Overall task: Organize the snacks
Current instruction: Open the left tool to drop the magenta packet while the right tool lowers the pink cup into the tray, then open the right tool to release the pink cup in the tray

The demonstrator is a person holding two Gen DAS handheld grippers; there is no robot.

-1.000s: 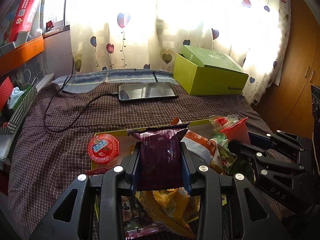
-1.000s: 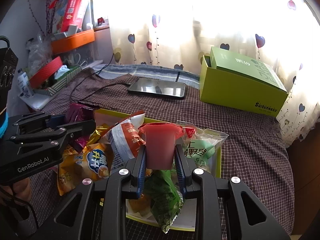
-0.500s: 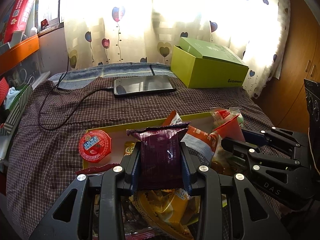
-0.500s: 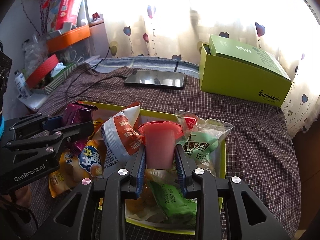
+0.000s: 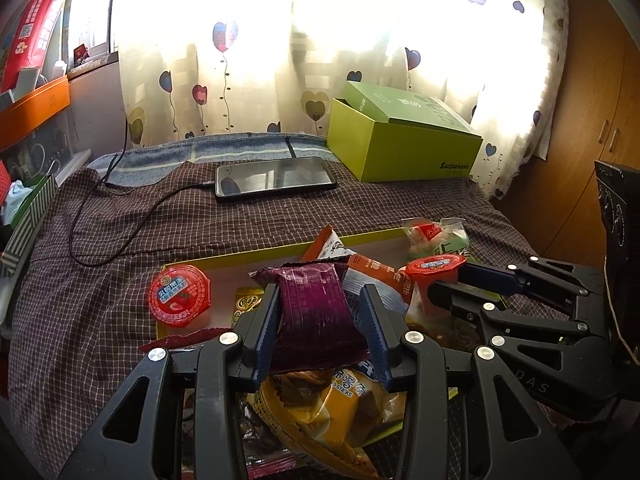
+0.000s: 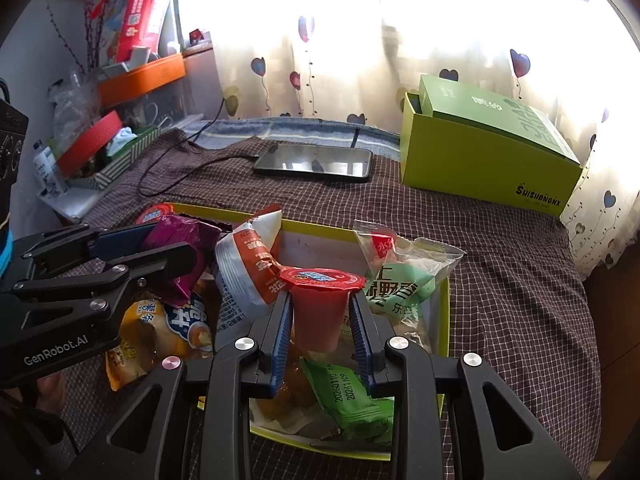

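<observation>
Over the yellow tray [image 6: 442,312] of snacks, the left gripper [image 5: 320,312] squeezes a purple packet [image 5: 316,312] and the right gripper [image 6: 320,316] squeezes a red jelly cup [image 6: 320,308], both lifted. Next, I think, each needs a tidy spot. Farther back, the green box [image 6: 480,160] reads "SHISHANGNX".
</observation>
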